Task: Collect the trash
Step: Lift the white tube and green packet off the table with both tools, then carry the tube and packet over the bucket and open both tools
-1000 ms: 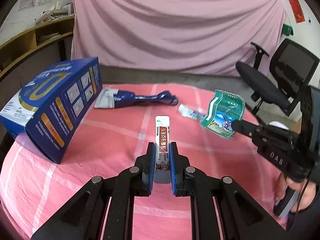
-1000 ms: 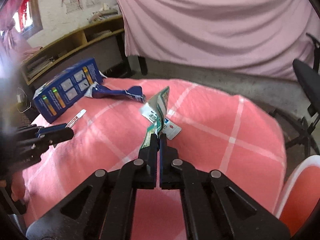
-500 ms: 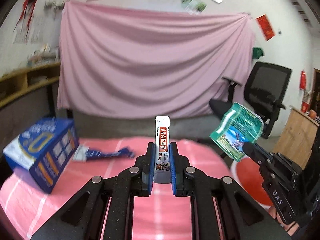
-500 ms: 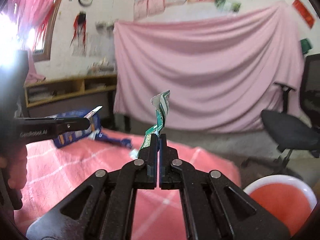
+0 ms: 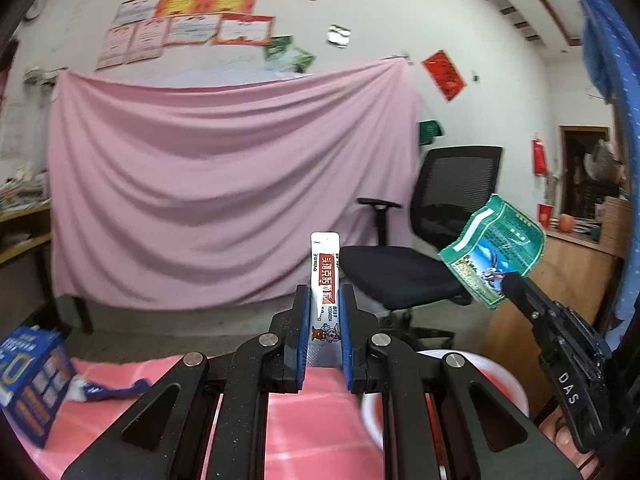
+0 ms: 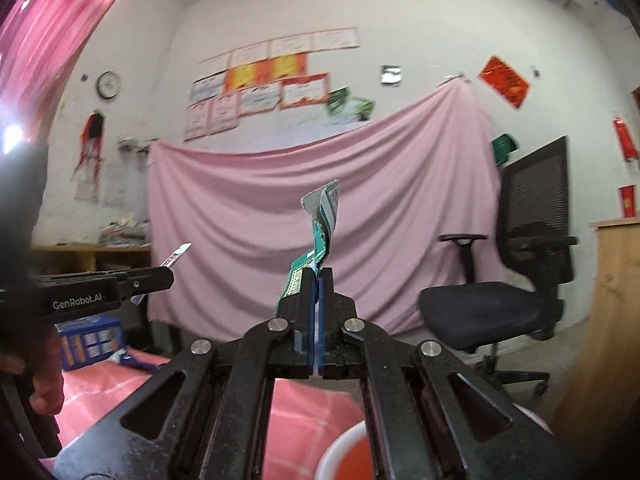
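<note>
Sachet (image 5: 325, 280) upright between left tool (image 5: 325, 312) pads.

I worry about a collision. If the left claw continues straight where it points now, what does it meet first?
Probably nothing near: beyond the left claw and its white sachet lies open floor, then the pink curtain. Depth is unclear.

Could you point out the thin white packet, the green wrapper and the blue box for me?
white sachet (image 5: 325, 280): left wrist view, on its red label.
green wrapper (image 5: 496, 252): left wrist view, on its printed face.
blue box (image 5: 28, 380): left wrist view, on its front panel.
</note>
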`<action>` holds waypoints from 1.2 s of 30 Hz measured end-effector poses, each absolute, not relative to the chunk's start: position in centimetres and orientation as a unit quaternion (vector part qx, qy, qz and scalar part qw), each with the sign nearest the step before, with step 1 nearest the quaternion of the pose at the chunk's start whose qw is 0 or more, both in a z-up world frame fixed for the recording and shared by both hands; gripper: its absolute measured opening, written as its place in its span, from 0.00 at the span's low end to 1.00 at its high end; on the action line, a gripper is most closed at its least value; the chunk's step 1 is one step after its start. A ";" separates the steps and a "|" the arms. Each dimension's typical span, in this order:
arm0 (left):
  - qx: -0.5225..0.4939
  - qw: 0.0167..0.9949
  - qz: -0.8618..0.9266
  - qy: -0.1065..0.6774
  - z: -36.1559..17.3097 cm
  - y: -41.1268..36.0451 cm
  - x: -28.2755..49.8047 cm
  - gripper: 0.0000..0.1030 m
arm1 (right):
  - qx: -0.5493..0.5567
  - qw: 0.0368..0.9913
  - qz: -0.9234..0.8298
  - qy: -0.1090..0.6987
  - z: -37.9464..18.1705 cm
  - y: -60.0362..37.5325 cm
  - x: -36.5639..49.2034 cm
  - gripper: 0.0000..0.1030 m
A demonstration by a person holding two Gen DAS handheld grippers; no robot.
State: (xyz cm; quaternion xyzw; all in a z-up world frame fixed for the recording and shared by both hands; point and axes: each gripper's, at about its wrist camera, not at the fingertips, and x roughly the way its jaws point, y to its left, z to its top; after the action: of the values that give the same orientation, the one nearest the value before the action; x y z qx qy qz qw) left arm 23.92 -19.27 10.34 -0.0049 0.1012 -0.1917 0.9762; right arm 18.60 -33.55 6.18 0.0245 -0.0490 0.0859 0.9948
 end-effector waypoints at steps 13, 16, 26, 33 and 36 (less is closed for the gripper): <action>0.001 0.949 -0.257 0.183 7.5 -28.8 26.6 0.11 | 0.041 0.999 0.010 0.008 5.1 -39.7 18.8 0.18; -0.004 0.941 -0.265 0.209 6.8 -30.0 27.2 0.11 | 0.042 0.999 0.002 0.031 5.0 -40.6 19.4 0.18; -0.001 0.923 -0.273 0.272 4.3 -30.5 28.6 0.11 | 0.045 0.989 -0.002 0.139 2.7 -41.8 21.9 0.18; 0.011 0.910 -0.277 0.310 2.6 -31.6 29.3 0.11 | 0.051 0.979 0.002 0.195 1.1 -42.5 23.4 0.18; 0.013 0.904 -0.280 0.322 1.9 -31.9 29.6 0.11 | 0.055 0.975 0.004 0.215 0.5 -42.9 24.0 0.19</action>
State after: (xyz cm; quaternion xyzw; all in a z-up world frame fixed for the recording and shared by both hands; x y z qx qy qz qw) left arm 29.65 -31.91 1.95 0.0128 0.3219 -0.2796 0.9044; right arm 23.96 -42.90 0.53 0.0548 0.2148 0.0043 0.9751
